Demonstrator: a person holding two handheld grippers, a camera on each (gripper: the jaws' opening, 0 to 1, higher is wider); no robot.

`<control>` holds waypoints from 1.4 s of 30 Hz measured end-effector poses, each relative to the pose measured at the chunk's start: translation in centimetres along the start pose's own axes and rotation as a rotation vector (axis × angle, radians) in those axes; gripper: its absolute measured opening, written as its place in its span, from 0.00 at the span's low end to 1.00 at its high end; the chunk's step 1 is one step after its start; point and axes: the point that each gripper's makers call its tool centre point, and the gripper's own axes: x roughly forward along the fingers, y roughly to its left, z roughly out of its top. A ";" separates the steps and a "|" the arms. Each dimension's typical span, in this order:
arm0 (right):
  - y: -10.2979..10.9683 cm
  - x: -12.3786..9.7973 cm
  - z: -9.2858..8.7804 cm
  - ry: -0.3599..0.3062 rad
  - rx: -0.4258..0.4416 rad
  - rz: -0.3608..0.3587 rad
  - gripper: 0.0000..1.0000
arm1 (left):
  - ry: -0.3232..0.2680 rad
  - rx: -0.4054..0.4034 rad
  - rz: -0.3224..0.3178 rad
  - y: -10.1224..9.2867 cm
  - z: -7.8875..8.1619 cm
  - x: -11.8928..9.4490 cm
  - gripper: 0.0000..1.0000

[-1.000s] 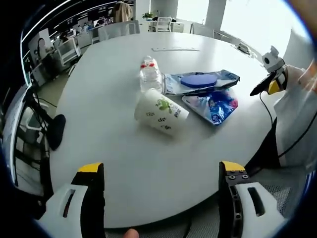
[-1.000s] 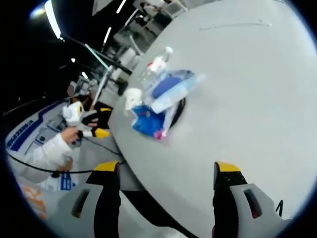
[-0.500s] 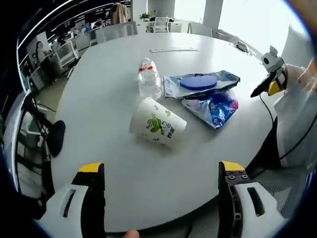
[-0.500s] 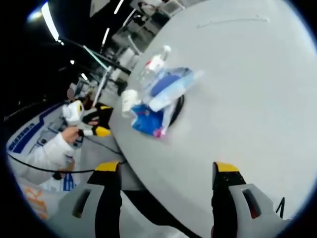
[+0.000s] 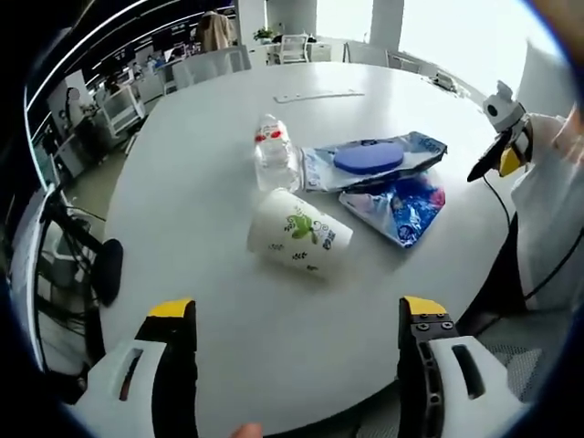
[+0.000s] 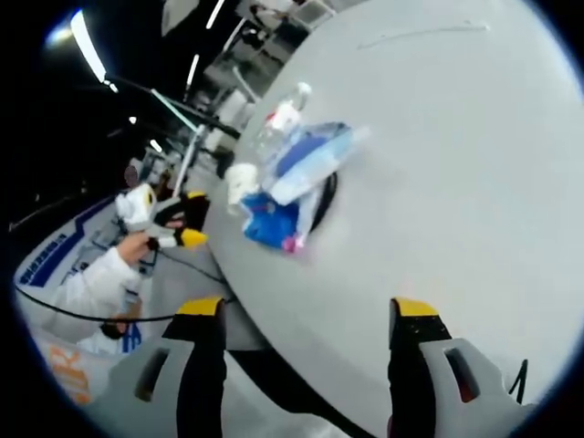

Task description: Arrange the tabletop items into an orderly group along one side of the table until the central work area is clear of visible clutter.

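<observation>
- The left hand-held gripper hovers over the near edge of the round white worktop, jaws wide apart and holding nothing.
- The right hand-held gripper hangs beyond the worktop's rim, jaws likewise spread and empty.
- A paper cup lies on its side near the middle.
- Just beyond it stands a clear water bottle.
- Beside the bottle lies a pale blue packet, overlapping a darker blue pouch.
</observation>
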 end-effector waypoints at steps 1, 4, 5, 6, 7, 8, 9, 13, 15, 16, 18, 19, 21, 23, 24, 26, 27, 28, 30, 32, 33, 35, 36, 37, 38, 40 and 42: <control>0.0 0.0 0.0 0.000 0.000 -0.001 0.71 | 0.001 0.006 -0.001 0.0 0.1 0.1 0.94; -0.1 -0.1 0.0 0.000 -0.001 -0.002 0.71 | 0.001 0.027 0.000 0.0 0.6 0.4 0.93; -0.2 -0.2 0.0 -0.002 0.002 -0.002 0.71 | -0.001 0.035 0.001 0.0 0.8 0.5 0.93; -0.2 -0.2 0.0 -0.004 0.005 -0.002 0.71 | -0.002 0.041 0.002 0.0 1.0 0.6 0.92; -0.2 -0.2 0.0 -0.006 0.008 -0.001 0.71 | -0.004 0.047 0.003 -0.1 1.2 0.8 0.92; -0.2 -0.3 0.1 -0.007 0.010 0.000 0.70 | -0.004 0.051 0.003 -0.1 1.4 0.9 0.92; -0.2 -0.3 0.1 -0.008 0.011 0.001 0.70 | -0.007 0.059 0.002 -0.2 1.7 1.1 0.91; -0.2 -0.4 0.1 -0.011 0.017 0.004 0.69 | -0.009 0.085 -0.014 -0.5 2.3 1.8 0.91; -0.3 -0.5 0.0 -0.014 0.021 0.006 0.69 | -0.006 0.094 -0.017 -0.6 2.4 2.1 0.90; -0.3 -0.6 0.0 -0.015 0.023 0.007 0.68 | -0.004 0.100 -0.019 -0.5 2.5 2.2 0.90; -0.3 -0.6 0.1 -0.018 0.026 0.007 0.68 | -0.004 0.109 -0.019 -0.4 2.7 2.4 0.90; -0.3 -0.6 0.1 -0.019 0.027 0.007 0.68 | -0.004 0.112 -0.020 -0.4 2.8 2.5 0.89; -0.3 -0.6 0.1 -0.021 0.033 0.010 0.67 | -0.001 0.121 -0.020 -0.2 3.1 2.7 0.88; -0.3 -0.6 0.1 -0.020 0.041 0.016 0.67 | -0.003 0.124 -0.020 0.3 3.2 3.3 0.88; -0.2 -0.5 0.0 -0.019 0.045 0.019 0.67 | -0.005 0.128 -0.024 0.6 3.2 3.8 0.87; -0.1 -0.5 -0.1 -0.017 0.050 0.025 0.66 | -0.003 0.136 -0.030 0.7 3.3 4.3 0.87; 0.0 -0.5 -0.1 -0.017 0.050 0.028 0.66 | 0.002 0.143 -0.040 0.7 3.3 4.6 0.87; 0.0 -0.5 -0.1 -0.017 0.050 0.028 0.66 | 0.009 0.150 -0.046 0.4 3.4 4.7 0.87; -0.1 -0.6 0.0 -0.021 0.051 0.028 0.65 | 0.031 0.179 -0.053 0.1 3.3 5.0 0.87; -0.2 -0.7 0.1 -0.027 0.058 0.026 0.65 | 0.049 0.193 -0.059 0.1 3.2 5.4 0.85; -0.3 -0.8 0.2 -0.029 0.061 0.026 0.65 | 0.052 0.197 -0.061 0.1 3.2 5.5 0.84; -0.4 -0.9 0.3 -0.036 0.070 0.026 0.64 | 0.052 0.201 -0.062 -0.1 3.4 5.4 0.81; -0.5 -0.9 0.3 -0.038 0.075 0.026 0.64 | 0.048 0.202 -0.062 -0.3 3.6 5.3 0.80; -0.5 -0.9 0.3 -0.039 0.079 0.026 0.64 | 0.047 0.199 -0.061 -0.3 3.6 5.3 0.78; -0.6 -0.9 0.3 -0.040 0.085 0.026 0.64 | 0.046 0.188 -0.059 -0.3 3.7 5.3 0.75; -0.6 -0.8 0.2 -0.039 0.089 0.025 0.64 | 0.054 0.171 -0.055 -0.3 3.6 5.2 0.67; -0.7 -0.8 0.2 -0.035 0.090 0.024 0.63 | 0.057 0.173 -0.047 0.0 3.4 5.4 0.65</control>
